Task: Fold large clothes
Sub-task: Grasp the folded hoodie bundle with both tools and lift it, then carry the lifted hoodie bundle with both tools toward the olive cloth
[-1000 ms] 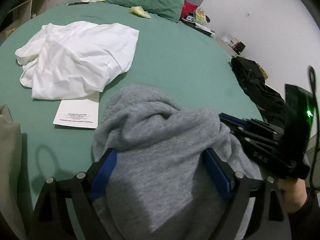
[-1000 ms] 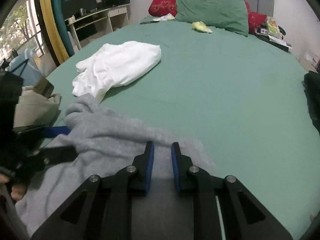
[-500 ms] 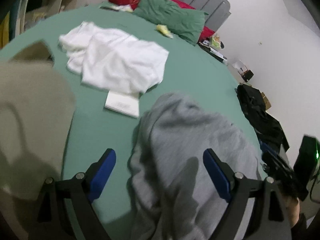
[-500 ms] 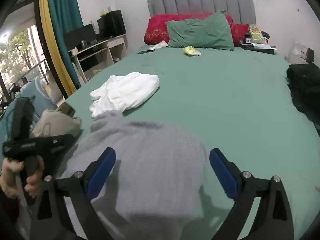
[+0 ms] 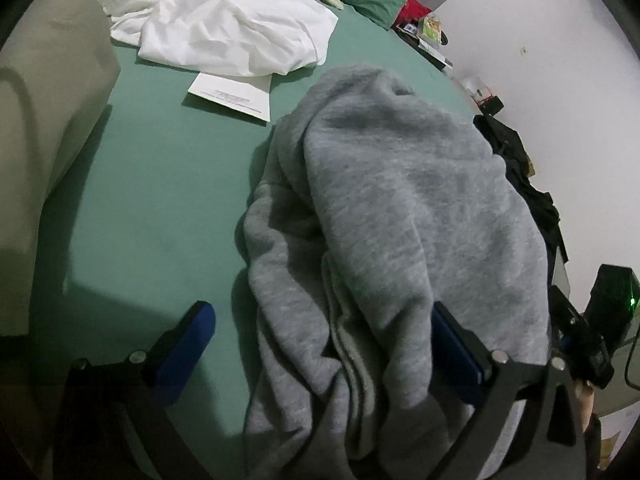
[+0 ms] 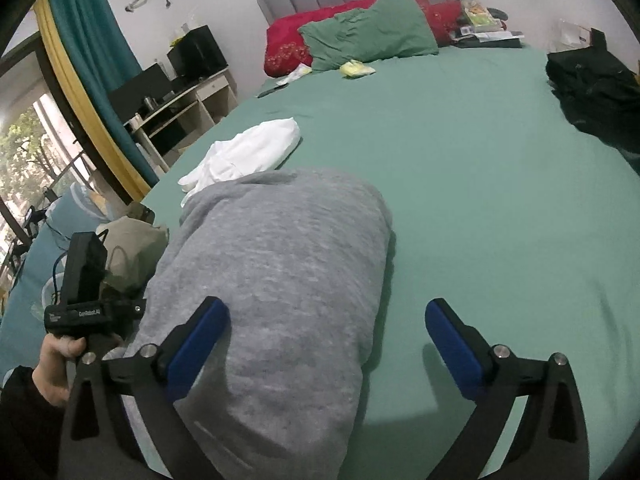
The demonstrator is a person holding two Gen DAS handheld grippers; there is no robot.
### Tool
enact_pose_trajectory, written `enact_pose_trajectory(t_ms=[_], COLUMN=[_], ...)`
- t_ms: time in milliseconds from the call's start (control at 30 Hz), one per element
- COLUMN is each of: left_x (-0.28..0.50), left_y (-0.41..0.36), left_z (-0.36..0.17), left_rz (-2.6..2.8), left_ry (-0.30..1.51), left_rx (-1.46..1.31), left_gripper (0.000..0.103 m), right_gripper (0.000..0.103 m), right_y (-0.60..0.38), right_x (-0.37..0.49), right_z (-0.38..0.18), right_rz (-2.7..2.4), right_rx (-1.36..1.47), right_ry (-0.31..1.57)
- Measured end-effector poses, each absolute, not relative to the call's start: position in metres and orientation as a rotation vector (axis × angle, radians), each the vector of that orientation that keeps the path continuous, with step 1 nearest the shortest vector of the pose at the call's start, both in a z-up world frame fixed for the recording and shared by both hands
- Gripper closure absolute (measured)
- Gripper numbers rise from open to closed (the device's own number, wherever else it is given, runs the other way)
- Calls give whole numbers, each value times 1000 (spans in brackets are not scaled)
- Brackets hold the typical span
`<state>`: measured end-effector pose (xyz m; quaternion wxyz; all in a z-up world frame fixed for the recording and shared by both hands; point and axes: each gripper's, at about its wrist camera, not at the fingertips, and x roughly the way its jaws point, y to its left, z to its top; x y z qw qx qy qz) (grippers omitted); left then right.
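Observation:
A grey sweatshirt (image 5: 400, 208) lies bunched in a thick fold on the green bed (image 5: 160, 184); it also shows in the right wrist view (image 6: 276, 280). My left gripper (image 5: 324, 332) is open, its jaws wide apart over the near end of the sweatshirt, holding nothing. My right gripper (image 6: 326, 328) is open and empty, its left finger over the sweatshirt, its right finger over bare sheet. The left gripper's body (image 6: 86, 292) shows at the left of the right wrist view.
A crumpled white garment (image 5: 224, 28) lies beyond the sweatshirt with a white paper (image 5: 232, 96) beside it. A beige item (image 5: 44, 120) is at the left. Black clothes (image 6: 596, 92) lie at the right edge. Green and red pillows (image 6: 368, 36) are at the headboard.
My right gripper went from shut on the grey sweatshirt to wide open and let it go. Both grippers pulled back; the sweatshirt now rests folded on the bed.

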<state>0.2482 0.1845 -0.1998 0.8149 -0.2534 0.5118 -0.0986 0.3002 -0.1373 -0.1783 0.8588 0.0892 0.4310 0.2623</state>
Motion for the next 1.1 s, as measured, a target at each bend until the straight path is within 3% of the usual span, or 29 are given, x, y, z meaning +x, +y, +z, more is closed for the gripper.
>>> enact_pose_trajectory(t_ms=[333, 567, 633, 700, 867, 933, 1100], left_x=[268, 273, 272, 268, 258, 252, 237], left_y=[152, 138, 133, 128, 116, 110, 102], left_z=[-206, -203, -200, -197, -184, -176, -158], left_rz=[-495, -477, -469, -471, -441, -427, -421], left_ry=[1108, 1082, 1067, 1051, 1004, 990, 943], left_rx=[-632, -549, -526, -534, -456, -432, -408], left_gripper=[1, 1, 10, 26, 48, 52, 55], right_gripper=[1, 1, 1, 4, 28, 35, 39], right_y=[-154, -121, -111, -105, -102, -97, -89], right_x=[318, 312, 312, 313, 297, 291, 279], right_z=[-244, -248, -248, -247, -236, -227, -198], right_rz=[709, 751, 761, 755, 726, 715, 709], right_rx=[626, 574, 565, 552, 517, 479, 375], right_ry=[1048, 1033, 1041, 1045, 997, 974, 917])
